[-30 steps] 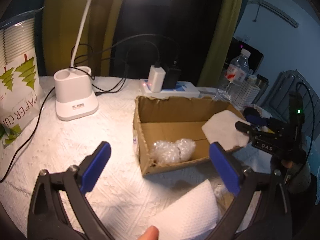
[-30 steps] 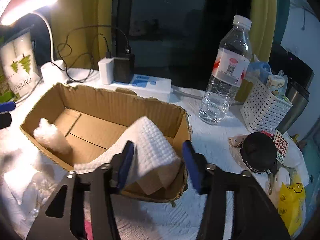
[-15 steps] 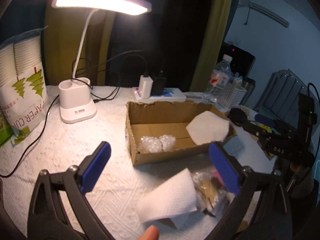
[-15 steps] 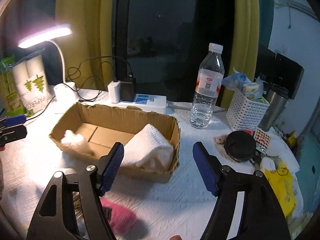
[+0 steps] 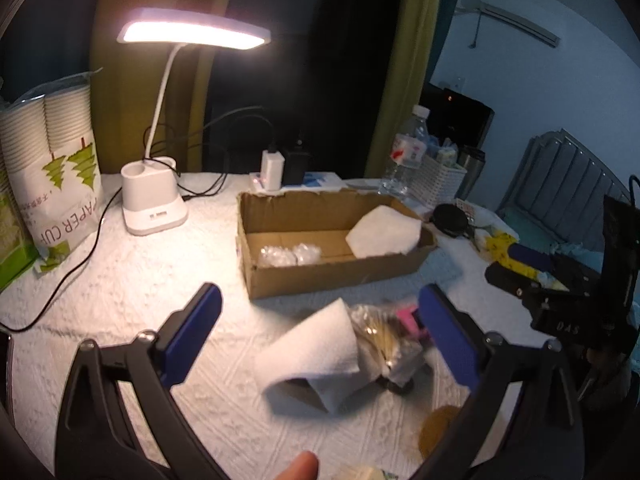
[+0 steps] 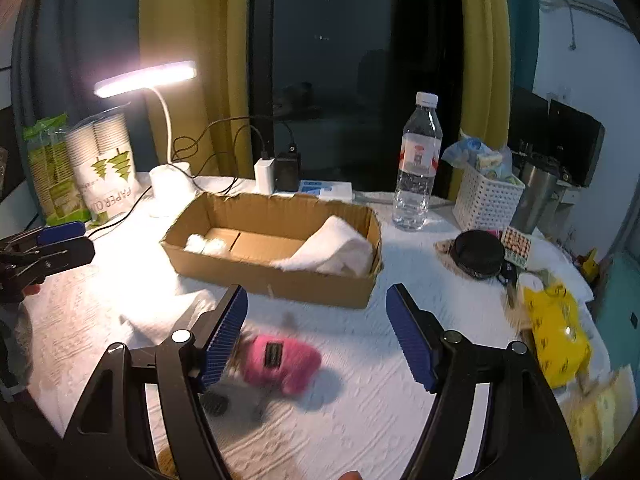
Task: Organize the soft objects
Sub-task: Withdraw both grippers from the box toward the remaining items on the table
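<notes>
Both of my grippers are now pulled back from the box and stand wide apart, holding nothing; a second ago my right gripper (image 6: 316,332) was clamped on the folded white quilted cloth (image 6: 332,250), which it has since released.

Nearest, under the right gripper: a fuzzy pink soft item with a small dark label (image 6: 280,362), lying on the white textured tablecloth (image 6: 360,400), closer to the left finger than the right; blurred, so its shape is uncertain.

Under my left gripper (image 5: 320,332): a loose curled white paper towel sheet (image 5: 316,350), touching a crinkled clear plastic bag with something tan inside (image 5: 384,340); the pink item shows just behind that.

Further off: the shallow brown cardboard box (image 6: 276,276); the cloth rests in its right end, leaning on the end wall; a small wad of clear bubble wrap (image 5: 290,255) sits at its left end.

Judgement: two soft things boxed; the pile in front is still outside; the pink one looks like the natural next pick for the right gripper.

Far: white desk lamp (image 5: 154,200), clear water bottle (image 6: 416,168).
</notes>
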Demonstrator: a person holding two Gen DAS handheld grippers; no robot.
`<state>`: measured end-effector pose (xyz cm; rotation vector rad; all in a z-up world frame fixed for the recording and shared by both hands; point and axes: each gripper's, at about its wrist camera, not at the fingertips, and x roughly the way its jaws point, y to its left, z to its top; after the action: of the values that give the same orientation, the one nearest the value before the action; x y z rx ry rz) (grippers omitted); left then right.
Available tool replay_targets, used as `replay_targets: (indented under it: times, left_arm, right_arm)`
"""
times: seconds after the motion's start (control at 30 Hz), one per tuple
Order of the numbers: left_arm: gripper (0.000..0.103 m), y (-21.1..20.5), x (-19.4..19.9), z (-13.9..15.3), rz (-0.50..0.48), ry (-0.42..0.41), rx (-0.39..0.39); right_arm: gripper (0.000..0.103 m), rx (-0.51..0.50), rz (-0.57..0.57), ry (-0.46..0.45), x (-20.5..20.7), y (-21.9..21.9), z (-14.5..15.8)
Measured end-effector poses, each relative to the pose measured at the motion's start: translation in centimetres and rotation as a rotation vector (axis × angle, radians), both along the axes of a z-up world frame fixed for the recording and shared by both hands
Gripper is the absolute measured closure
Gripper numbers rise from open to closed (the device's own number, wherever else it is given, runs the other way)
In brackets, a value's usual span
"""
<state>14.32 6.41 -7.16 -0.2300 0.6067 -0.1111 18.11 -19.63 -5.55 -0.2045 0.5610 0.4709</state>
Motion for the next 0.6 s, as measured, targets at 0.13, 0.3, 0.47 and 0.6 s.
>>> replay_targets:
  times: [0.13, 0.3, 0.47, 0.6]
  left_arm:
    - [0.003, -0.5, -1.4, -0.1, 0.002, -0.001, 0.005]
    - [0.003, -1.1, -2.9, -0.6, -0.004, 0.01, 0.012]
    - [0.003, -1.9, -4.1, -0.9, -0.009, 0.016, 0.012]
    - [0.003, -2.3, -4.9, -1.3, -0.015, 0.024, 0.008]
  right_arm:
    - [0.028, 0.003, 0.009, 0.009, -2.1, -0.1, -0.6]
    - [0.028, 0.008, 0.026, 0.02, -4.1, 0.1, -1.4]
    - [0.028, 0.015, 0.034, 0.023, -5.6, 0.1, -1.7]
    - [0.028, 0.025, 0.034, 0.029, -6.5, -0.1, -2.0]
